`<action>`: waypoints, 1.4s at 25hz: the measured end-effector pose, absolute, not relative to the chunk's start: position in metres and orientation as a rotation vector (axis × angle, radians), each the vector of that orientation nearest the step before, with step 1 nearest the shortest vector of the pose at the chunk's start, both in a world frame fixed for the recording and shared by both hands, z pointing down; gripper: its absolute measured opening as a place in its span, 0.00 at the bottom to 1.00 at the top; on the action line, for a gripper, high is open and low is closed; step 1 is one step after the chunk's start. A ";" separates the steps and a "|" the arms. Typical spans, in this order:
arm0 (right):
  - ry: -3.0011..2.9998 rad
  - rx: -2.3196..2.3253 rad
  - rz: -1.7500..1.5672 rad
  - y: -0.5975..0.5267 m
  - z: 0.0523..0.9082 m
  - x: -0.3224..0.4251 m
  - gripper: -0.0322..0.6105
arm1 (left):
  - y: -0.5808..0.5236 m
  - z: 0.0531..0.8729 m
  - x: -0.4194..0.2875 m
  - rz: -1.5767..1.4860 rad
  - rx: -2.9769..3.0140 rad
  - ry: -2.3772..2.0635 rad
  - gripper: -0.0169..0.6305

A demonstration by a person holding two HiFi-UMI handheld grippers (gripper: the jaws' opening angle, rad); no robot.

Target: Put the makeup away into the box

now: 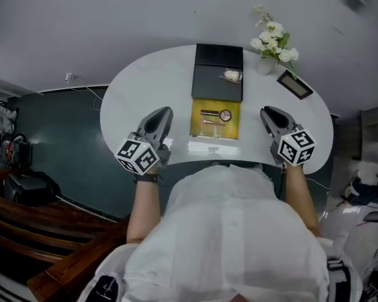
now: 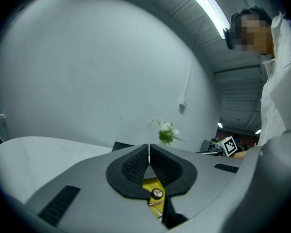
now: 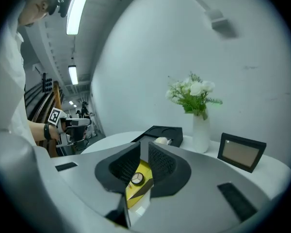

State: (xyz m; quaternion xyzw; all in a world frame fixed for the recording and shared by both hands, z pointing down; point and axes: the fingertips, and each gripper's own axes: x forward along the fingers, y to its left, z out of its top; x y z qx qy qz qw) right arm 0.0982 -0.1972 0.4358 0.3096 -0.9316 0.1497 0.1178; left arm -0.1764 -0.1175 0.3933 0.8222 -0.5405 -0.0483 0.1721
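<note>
**Inspector:** Jaws of the left gripper [image 2: 149,147]?

**Assistant:** Closed tip to tip, with nothing held. In the left gripper view the yellow mat [image 2: 150,184] shows low in the frame, beneath the tips. The round compact [image 2: 157,193] lies on it, clear of the pads.

**Inspector:** And the right gripper [image 3: 144,145]?

**Assistant:** A narrow gap stands between the pads, with nothing in it. The same mat and compact sit below that gap, untouched.

**Inspector:** Layout in the head view?

**Assistant:** The white table [image 1: 145,87] fills the centre. The black box [image 1: 217,87] is at upper centre, open, with its lid [image 1: 219,54] flat behind it. A pale round piece [image 1: 232,75] lies in the box's right part. The mat is directly below the box, and whether the two touch I cannot tell. On the mat the compact is at upper right and a thin stick [image 1: 208,112] at upper left. A second stick [image 1: 211,123] lies just below. The grippers flank the mat, one on each side, apart from the makeup.
</note>
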 end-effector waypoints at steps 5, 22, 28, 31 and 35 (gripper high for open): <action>-2.800 1.090 0.373 -0.189 0.404 0.124 0.08 | -0.118 0.389 -0.175 -0.124 2.361 -1.538 0.06; -2.732 1.280 0.238 -0.186 0.382 0.160 0.06 | -0.120 0.388 -0.165 -0.096 2.415 -1.510 0.06; -2.728 1.262 0.247 -0.187 0.382 0.156 0.06 | -0.122 0.388 -0.166 -0.096 2.413 -1.503 0.06; -2.727 1.250 0.238 -0.187 0.381 0.153 0.06 | -0.124 0.388 -0.164 -0.101 2.415 -1.496 0.06; -2.703 1.231 0.209 -0.186 0.382 0.151 0.06 | -0.125 0.388 -0.161 -0.097 2.419 -1.484 0.06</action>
